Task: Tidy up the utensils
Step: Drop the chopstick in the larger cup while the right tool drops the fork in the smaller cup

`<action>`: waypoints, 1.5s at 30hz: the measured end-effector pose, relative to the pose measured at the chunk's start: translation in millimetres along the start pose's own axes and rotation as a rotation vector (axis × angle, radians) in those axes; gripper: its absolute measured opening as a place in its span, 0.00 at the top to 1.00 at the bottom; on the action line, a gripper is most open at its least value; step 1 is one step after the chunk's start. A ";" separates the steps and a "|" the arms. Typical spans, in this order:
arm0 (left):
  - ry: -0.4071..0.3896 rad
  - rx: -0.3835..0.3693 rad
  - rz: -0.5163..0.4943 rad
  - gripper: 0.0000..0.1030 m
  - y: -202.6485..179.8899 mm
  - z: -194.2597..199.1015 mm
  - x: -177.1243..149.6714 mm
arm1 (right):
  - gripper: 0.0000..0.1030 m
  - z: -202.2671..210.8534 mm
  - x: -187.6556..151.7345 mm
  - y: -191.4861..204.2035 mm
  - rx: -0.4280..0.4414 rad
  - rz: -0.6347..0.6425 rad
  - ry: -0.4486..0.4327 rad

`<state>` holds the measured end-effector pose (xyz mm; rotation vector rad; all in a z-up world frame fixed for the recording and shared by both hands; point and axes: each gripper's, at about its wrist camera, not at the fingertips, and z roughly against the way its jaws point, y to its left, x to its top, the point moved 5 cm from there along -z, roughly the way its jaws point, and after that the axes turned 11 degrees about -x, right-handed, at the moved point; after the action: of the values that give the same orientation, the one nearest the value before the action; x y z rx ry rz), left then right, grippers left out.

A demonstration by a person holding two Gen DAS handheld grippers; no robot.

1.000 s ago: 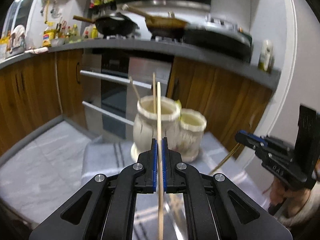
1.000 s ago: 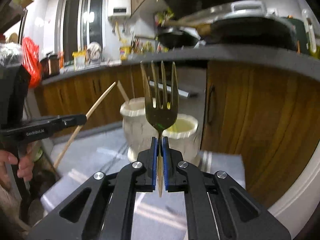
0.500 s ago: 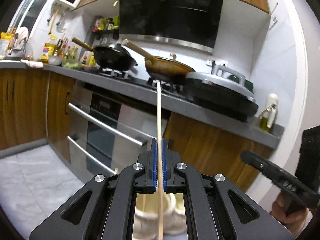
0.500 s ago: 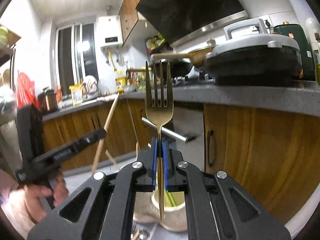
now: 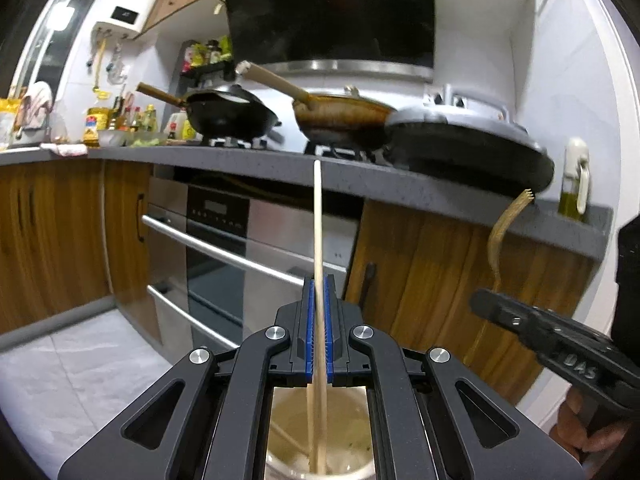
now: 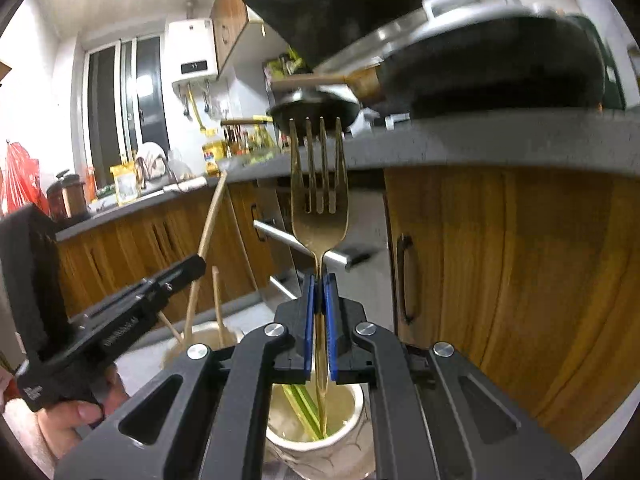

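My left gripper is shut on a wooden chopstick held upright, its lower end reaching into a pale ceramic holder below the jaws. In the right wrist view that gripper sits at the left, still clamping the chopstick over a holder with other chopsticks. My right gripper is shut on a gold fork, tines up, handle end dipping into a second white holder with green sticks inside. From the left wrist camera the fork rises above the right gripper.
Wooden cabinet doors and a steel oven front stand close behind the holders. A grey countertop overhead carries pans and a lidded cooker. A grey striped cloth covers the surface at the left. A hand grips the left tool.
Both grippers moved forward over the holders, which dropped from mid-view to beneath the jaws. The chopstick end and the fork handle now hang inside the holder mouths.
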<state>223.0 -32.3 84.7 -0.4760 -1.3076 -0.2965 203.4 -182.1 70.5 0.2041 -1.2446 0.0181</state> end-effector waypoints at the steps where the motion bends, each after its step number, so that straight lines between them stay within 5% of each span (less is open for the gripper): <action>1: 0.006 -0.005 -0.014 0.95 -1.7 1.2 -2.7 | 0.95 -2.1 -3.7 -2.3 -0.002 -0.004 0.009; 19: 0.183 -0.027 -0.020 0.95 -0.2 8.0 -43.4 | 0.95 -12.5 -35.5 -14.6 -0.027 -0.015 0.105; 27: 0.190 -0.023 -0.003 0.93 1.2 7.8 -44.5 | 0.95 -16.3 -32.4 -12.6 -0.040 -0.014 0.117; 32: 0.176 -0.025 -0.001 0.83 -0.7 14.5 -41.1 | 0.94 -16.7 -32.3 -13.3 -0.043 -0.021 0.120; 34: 0.170 -0.017 -0.009 0.81 -1.9 18.3 -38.9 | 0.87 -17.8 -31.6 -14.3 -0.047 -0.023 0.121; 37: 0.156 -0.015 -0.008 0.66 -3.5 25.2 -34.9 | 0.69 -15.3 -32.8 -15.7 -0.041 -0.037 0.123; 42: 0.140 0.001 -0.013 0.63 -7.0 40.1 -28.4 | 0.58 -4.5 -38.0 -16.7 -0.041 -0.038 0.137; 45: 0.129 0.016 -0.011 0.55 -8.5 52.3 -24.2 | 0.39 13.7 -40.8 -19.3 -0.027 -0.057 0.134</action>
<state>168.7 -15.2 72.3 -0.4295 -1.1860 -0.3211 179.7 -199.4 33.5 0.2120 -1.1041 -0.0338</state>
